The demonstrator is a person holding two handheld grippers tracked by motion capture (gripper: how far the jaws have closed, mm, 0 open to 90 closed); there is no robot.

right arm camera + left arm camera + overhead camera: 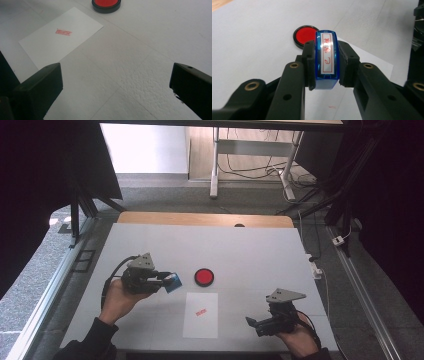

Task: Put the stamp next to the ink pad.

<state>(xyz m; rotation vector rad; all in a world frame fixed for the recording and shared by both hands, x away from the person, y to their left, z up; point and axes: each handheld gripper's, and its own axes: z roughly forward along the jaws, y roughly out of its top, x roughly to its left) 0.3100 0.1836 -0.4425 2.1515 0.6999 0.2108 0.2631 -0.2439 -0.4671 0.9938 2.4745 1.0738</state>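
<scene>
Our left gripper clamps a blue stamp near the red ink pad; our right gripper hangs wide apart, holding nothing, beside the stamped paper.

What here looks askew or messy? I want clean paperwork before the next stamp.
Little stands out. The white paper sheet lies flat and square on the table, with one red rectangular imprint slightly tilted. The round red ink pad sits open beside it. No spills show.
</scene>
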